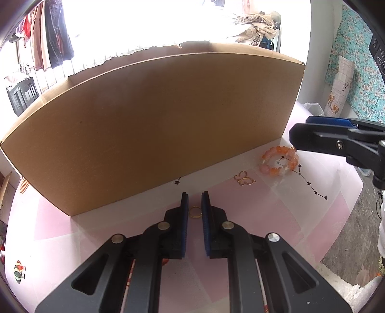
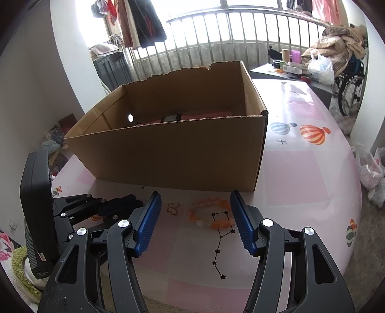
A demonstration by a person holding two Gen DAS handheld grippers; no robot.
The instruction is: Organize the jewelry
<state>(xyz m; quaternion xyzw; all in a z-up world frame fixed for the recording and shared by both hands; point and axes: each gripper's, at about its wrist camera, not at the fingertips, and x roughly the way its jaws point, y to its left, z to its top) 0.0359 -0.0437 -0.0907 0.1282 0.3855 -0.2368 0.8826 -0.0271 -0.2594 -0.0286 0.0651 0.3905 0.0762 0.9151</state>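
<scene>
The left gripper (image 1: 195, 204) clamps a gold ring (image 1: 195, 212); the right gripper (image 2: 196, 211) gapes above a bead bracelet (image 2: 211, 214). Beyond, the cardboard box (image 2: 173, 154) holds something pink.

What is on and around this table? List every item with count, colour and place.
Cardboard box: one, brown, open-topped, at the back of the table.
Ring: one, gold, between the left gripper's pads.
Butterfly charm: one, gold, on the table in front of the box.
Bead bracelet: one, orange and pale pink, right of the charm.
Table cover: one, pink and white, printed with balloons and stars.
Hanging clothes: several, dark and reddish, by the railing.
Wheelchair: one, far right.
Left gripper: black with blue pads, closed on the ring.
Right gripper: same colours, open above the bracelet.
</scene>
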